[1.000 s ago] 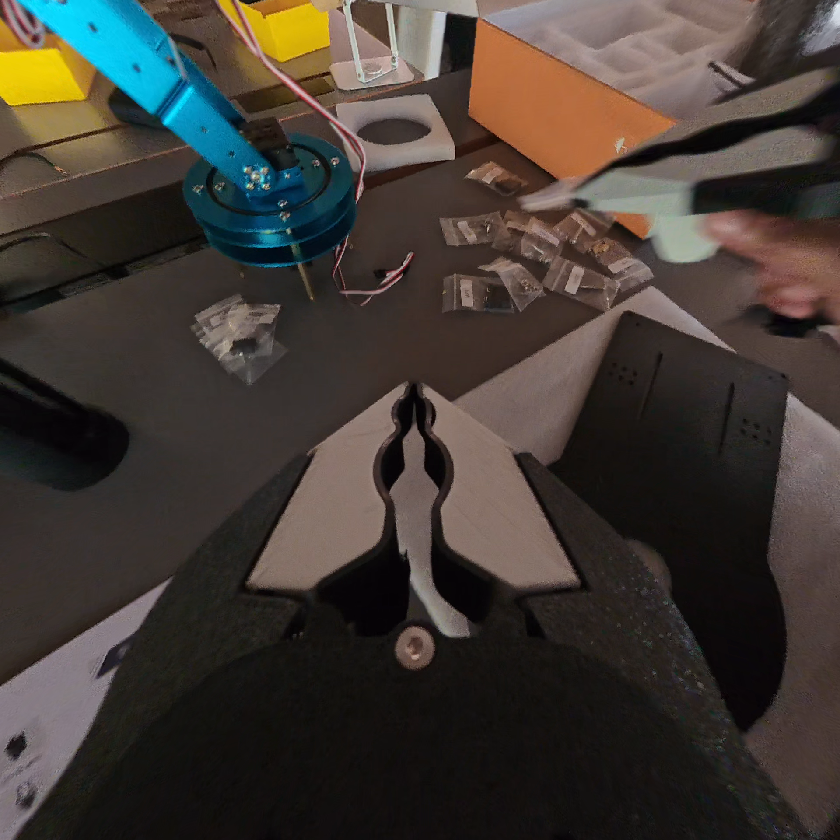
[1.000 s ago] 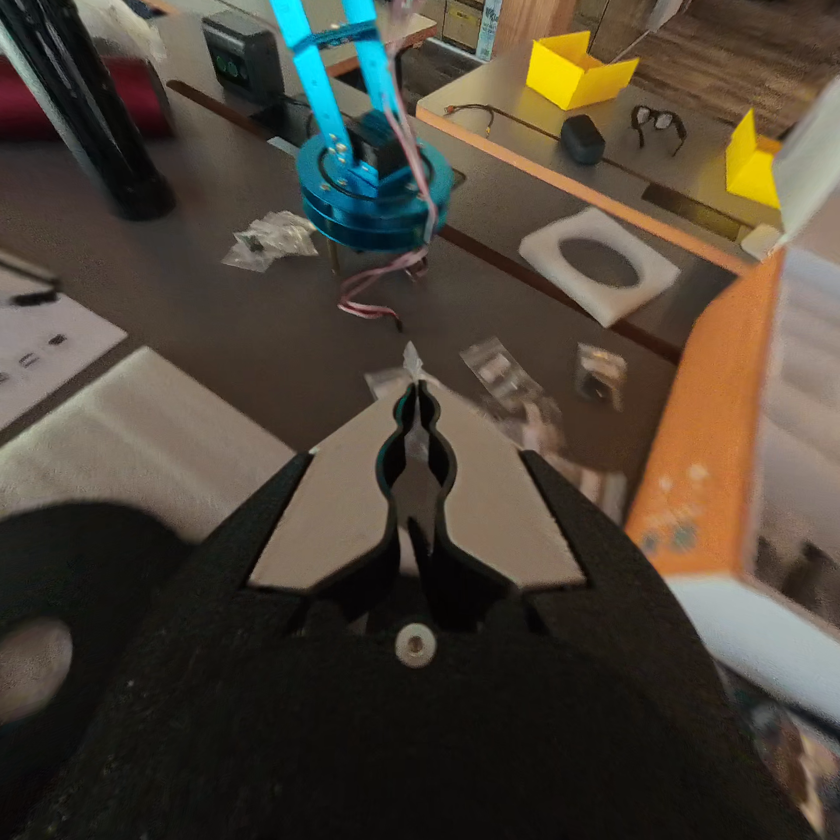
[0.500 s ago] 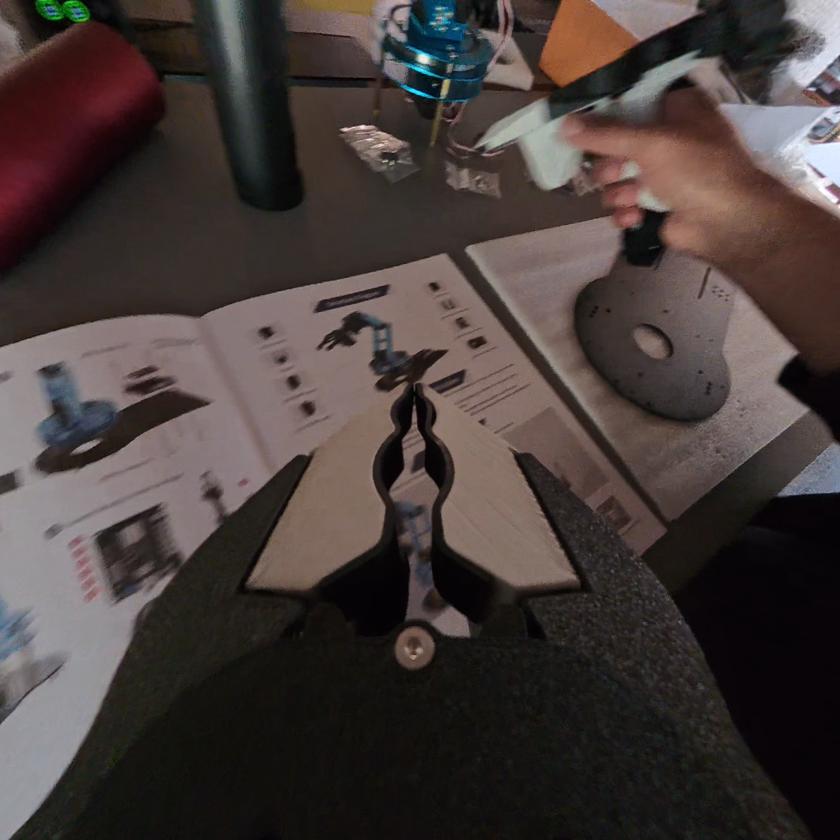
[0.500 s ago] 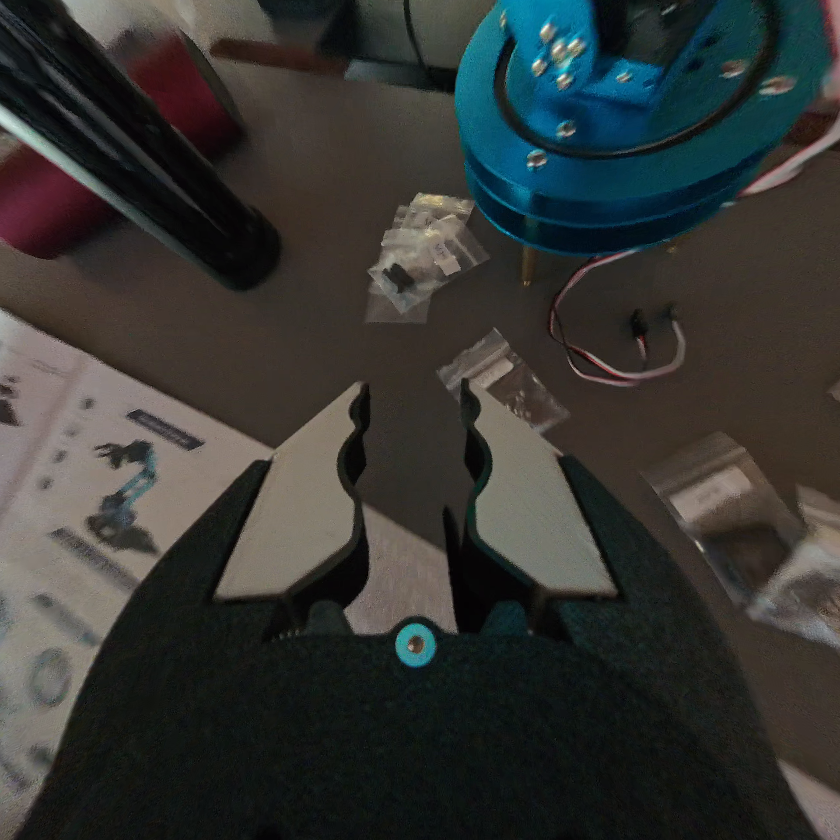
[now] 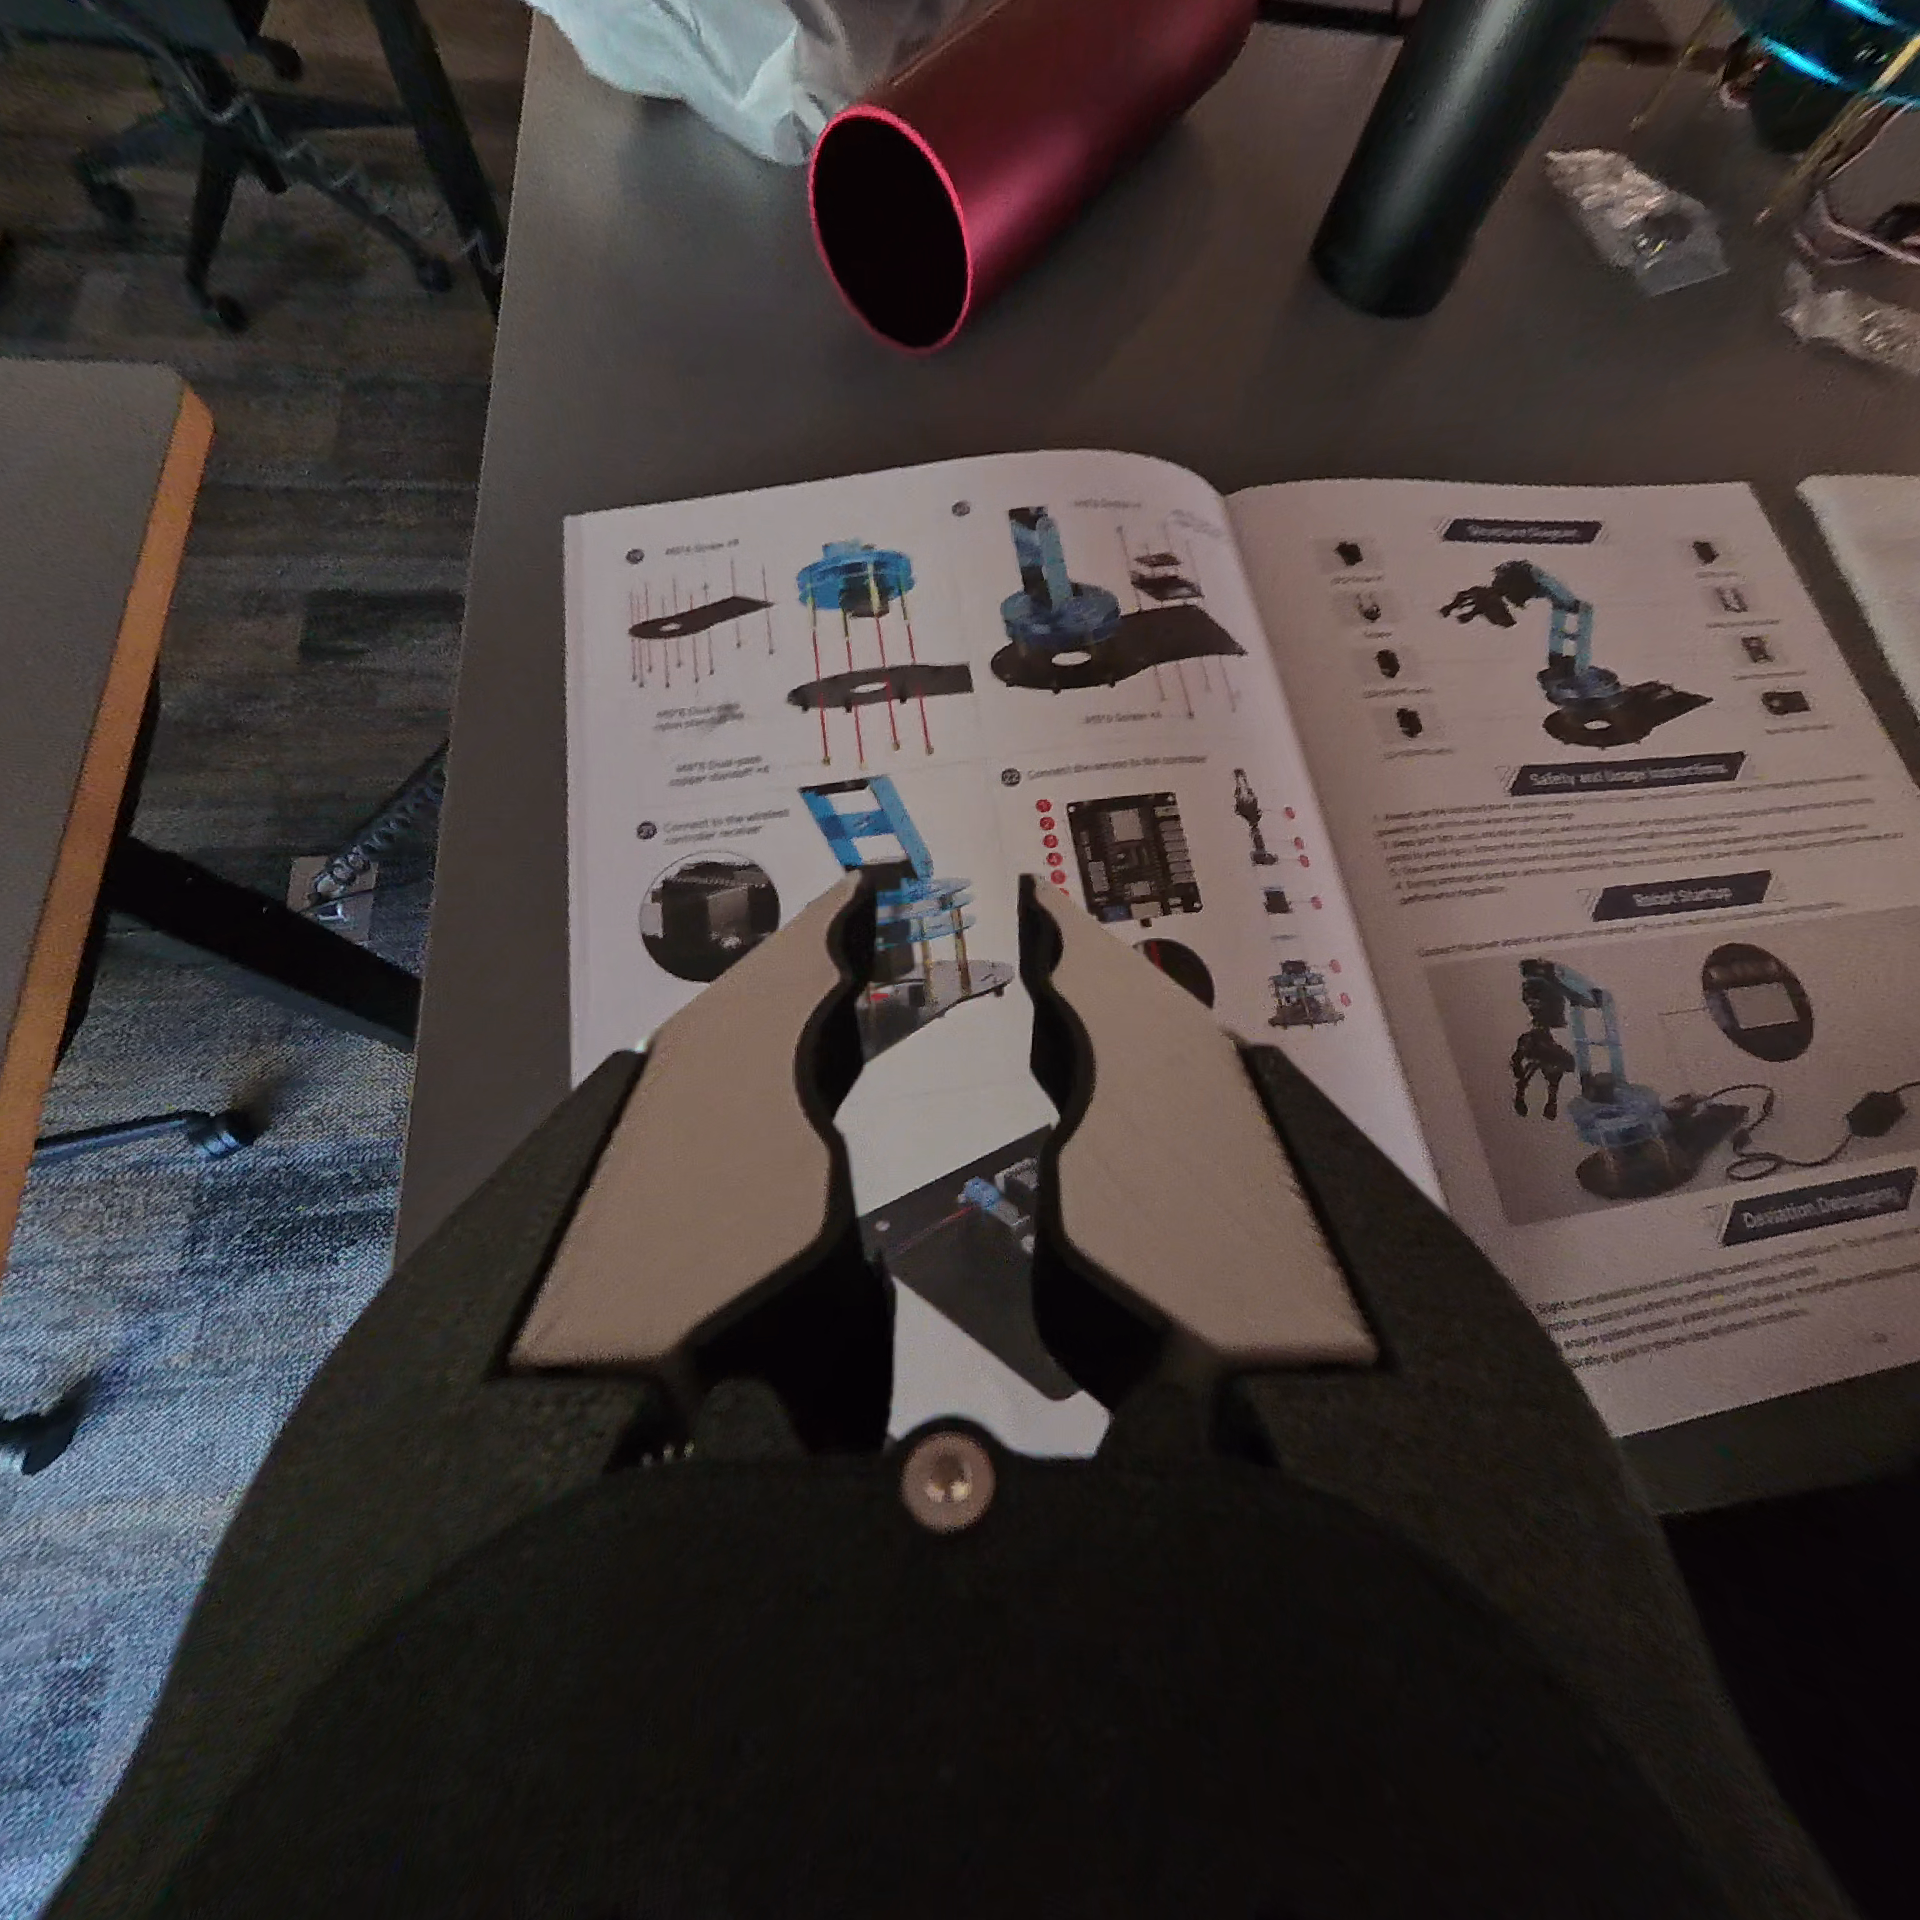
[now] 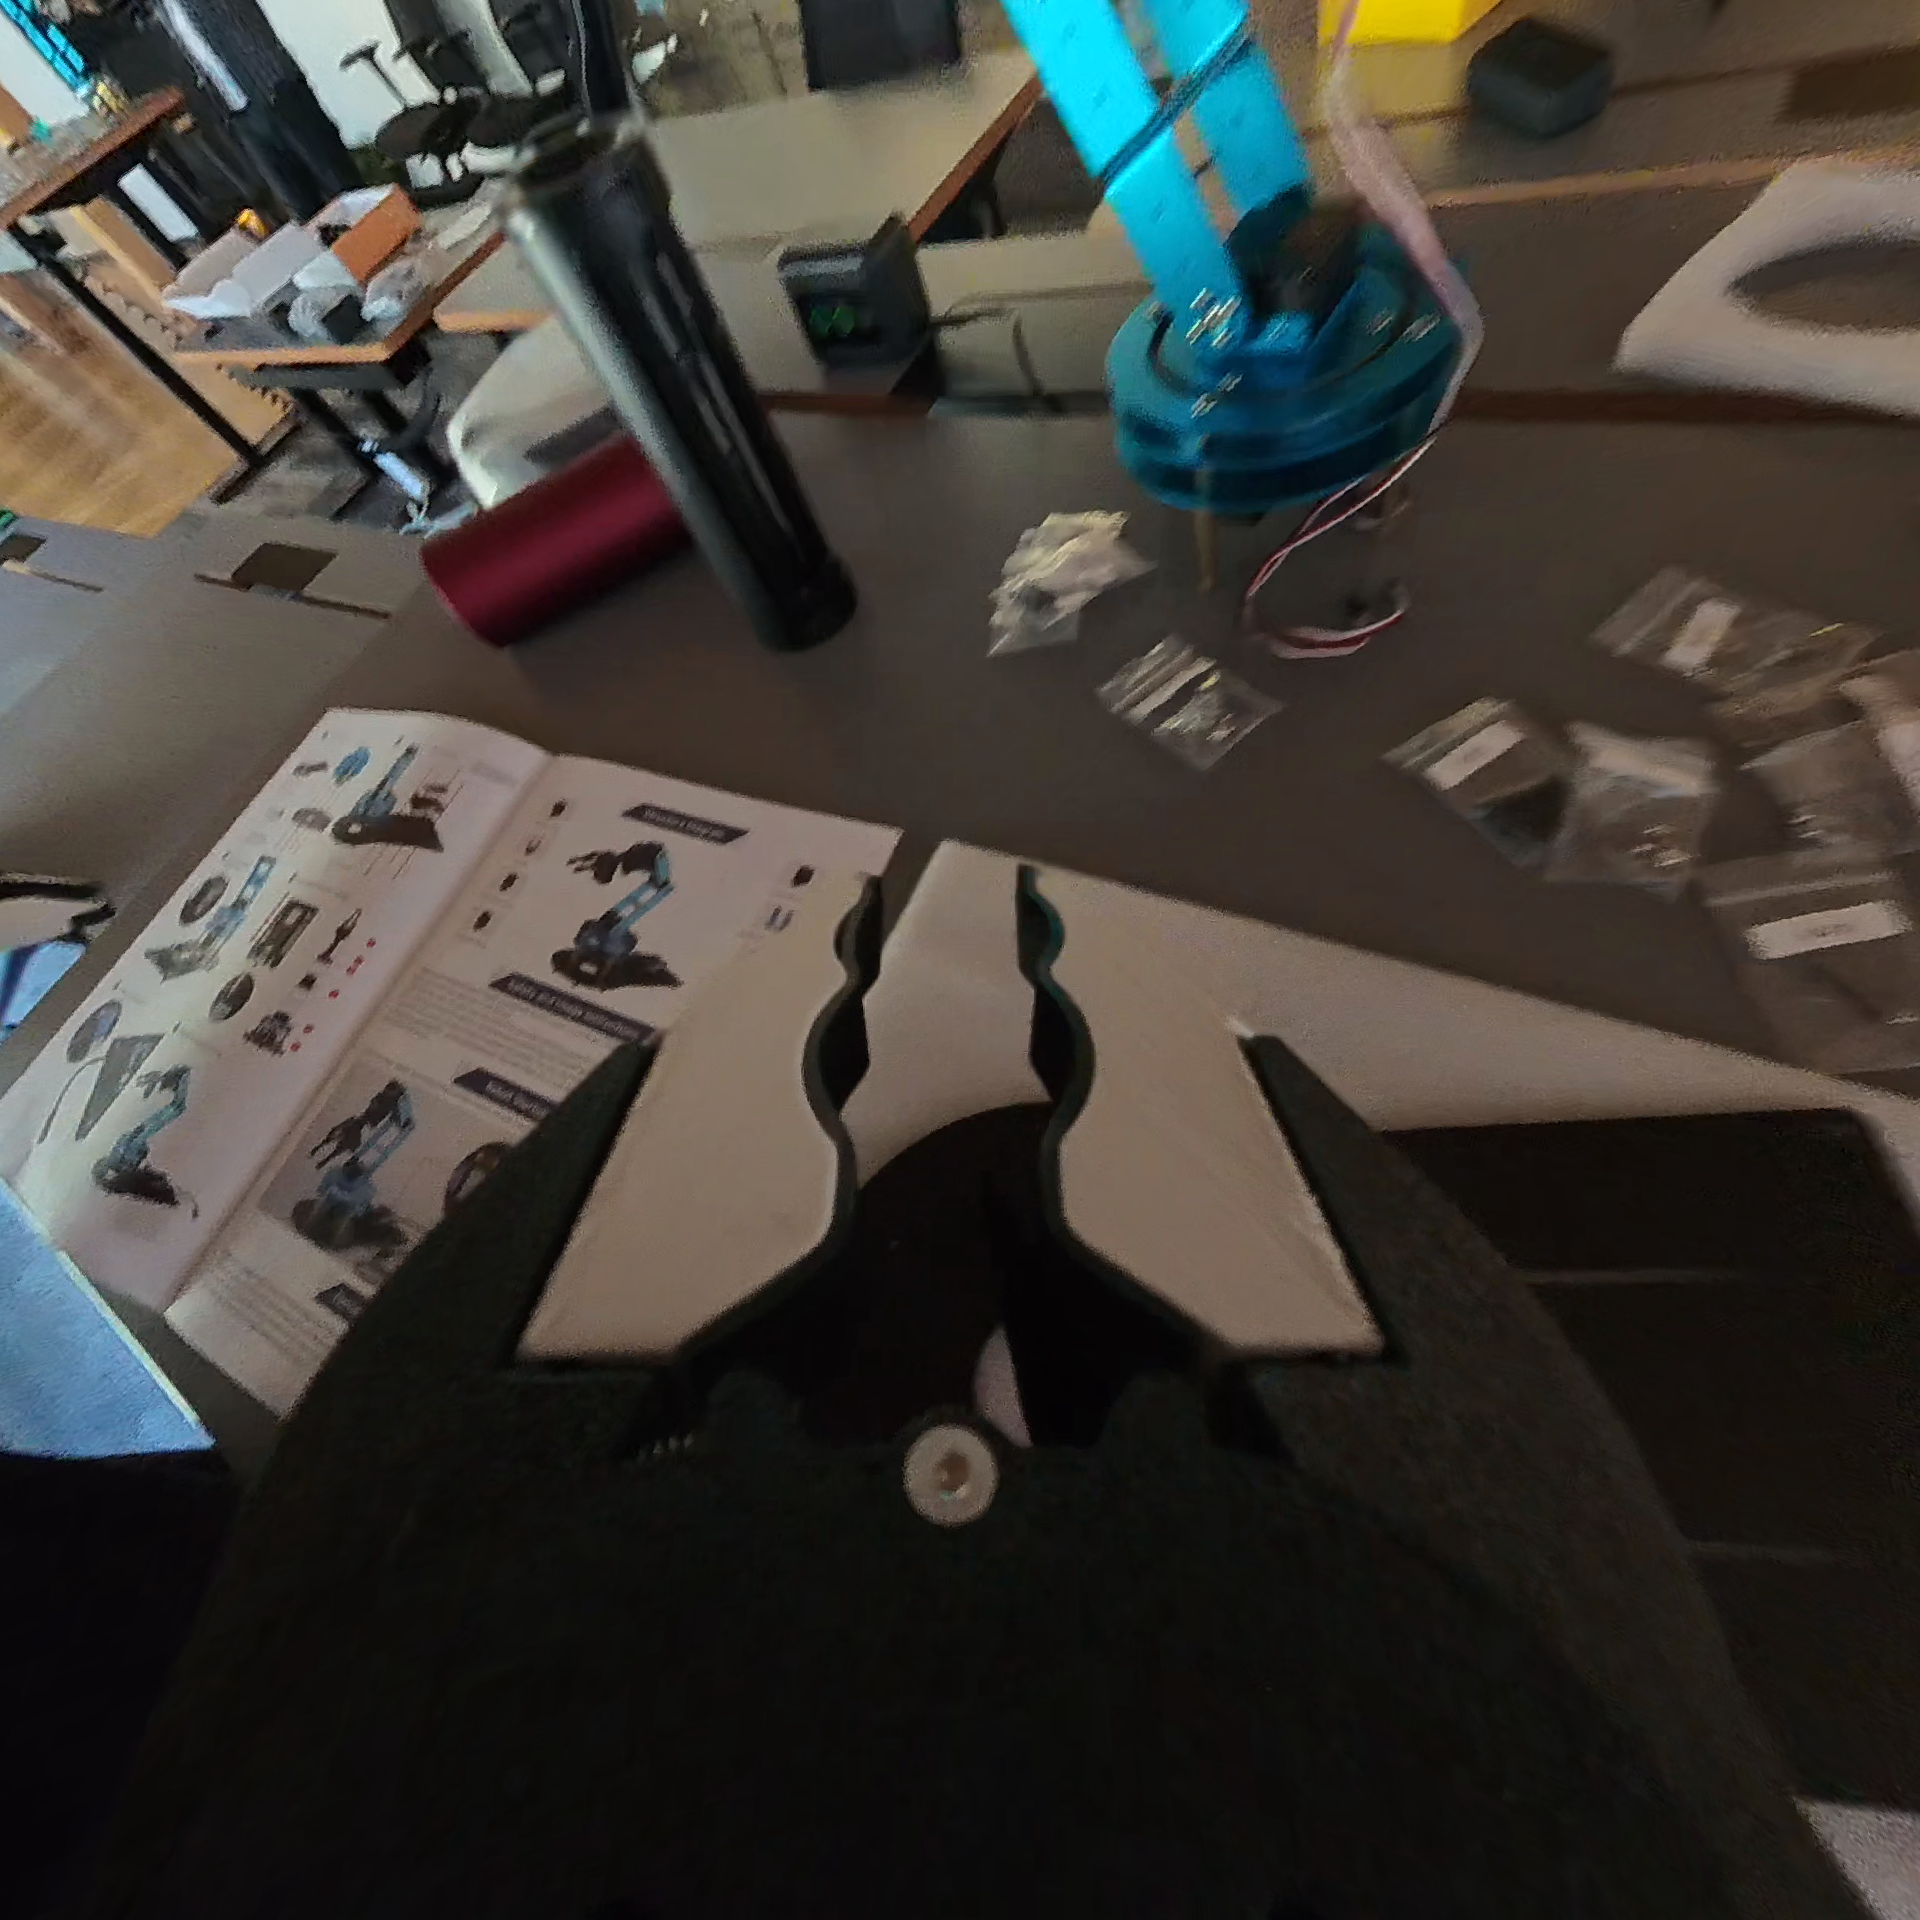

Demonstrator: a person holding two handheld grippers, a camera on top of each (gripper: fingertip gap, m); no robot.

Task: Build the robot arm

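My left gripper [image 5: 940, 904] hangs over the open booklet [image 5: 1195, 831], which I take as my landmark on the grey table [image 5: 1143, 405]. Its jaws stand apart with nothing between them; half a second ago they were pressed together over these same pages, so it has just let go its squeeze and swung toward the booklet's left-hand page. Beyond the booklet lies a red tube [image 5: 997, 166] on its side, mouth toward me, and to the right of that a black cylinder [image 5: 1444, 156] stands upright.

My right gripper [image 6: 945, 894] is also parted and empty, as it was a moment ago, but it has drawn back: then it hovered close by the small plastic bags [image 6: 1184, 701] near the blue turntable base [image 6: 1278, 384]; now those lie well beyond the booklet's far right corner. The gripper sits just right of the booklet, above a white foam sheet [image 6: 1455, 1018] and a black plate [image 6: 1662, 1247] resting on it.

Neither gripper touches anything; both have pulled toward the near edge of the table, around the booklet.
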